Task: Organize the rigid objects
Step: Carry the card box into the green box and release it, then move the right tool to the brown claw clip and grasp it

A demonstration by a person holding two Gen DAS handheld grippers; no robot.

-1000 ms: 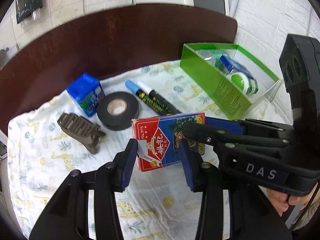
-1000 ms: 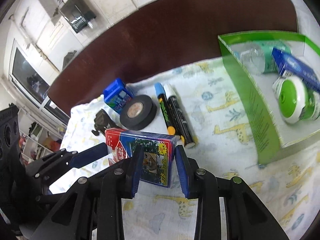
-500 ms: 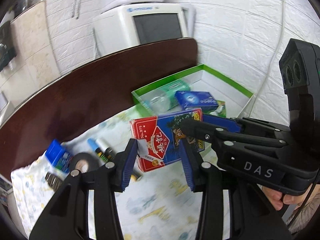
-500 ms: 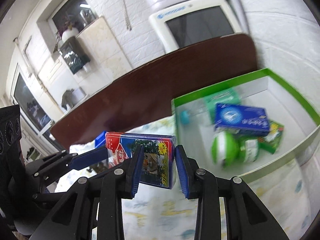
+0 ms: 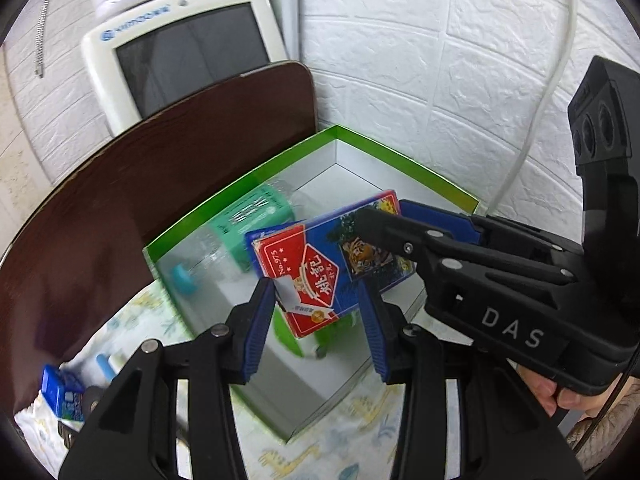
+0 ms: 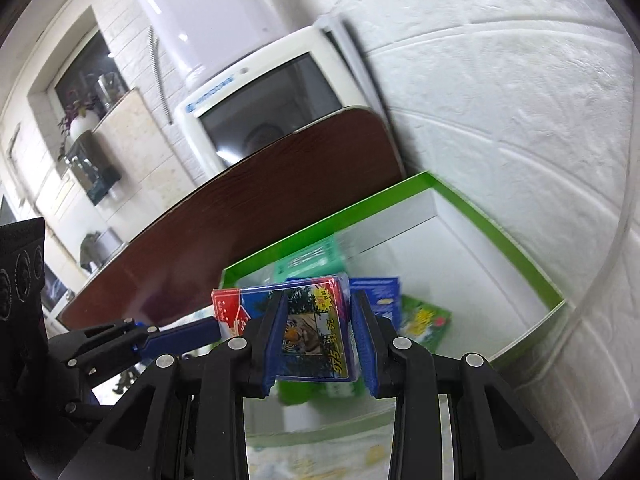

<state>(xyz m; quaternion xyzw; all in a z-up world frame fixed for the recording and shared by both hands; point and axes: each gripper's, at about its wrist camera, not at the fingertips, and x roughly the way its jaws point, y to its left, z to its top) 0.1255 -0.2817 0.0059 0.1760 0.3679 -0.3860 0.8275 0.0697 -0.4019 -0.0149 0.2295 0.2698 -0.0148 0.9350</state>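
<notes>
A red and blue playing-card box (image 5: pixel 316 276) hangs in the air above the open green box (image 5: pixel 400 160). My left gripper (image 5: pixel 316 312) is shut on its red end, with a blue pad on each side. From the right, my right gripper (image 5: pixel 384 216) is shut on the tiger-picture end. In the right wrist view the card box (image 6: pixel 312 328) sits between the right gripper's (image 6: pixel 316 340) pads, and a left finger (image 6: pixel 180 336) touches its red end. The green box (image 6: pixel 500 240) holds a teal-labelled clear bottle (image 5: pixel 248 220), a blue carton (image 6: pixel 380 292) and a green packet (image 6: pixel 424 320).
The green box stands on a giraffe-print cloth (image 5: pixel 360 420) on a dark brown table (image 5: pixel 120 180), close to a white brick wall. A white monitor (image 5: pixel 188 52) stands behind the table. A small blue box (image 5: pixel 60 392) and markers (image 5: pixel 104 364) lie at the far left. A hand (image 5: pixel 560 396) grips the right tool.
Both grippers have carried the card box up off the cloth and rightward to above the green box. The tape roll and clip have slid out of view; the grip is unchanged.
</notes>
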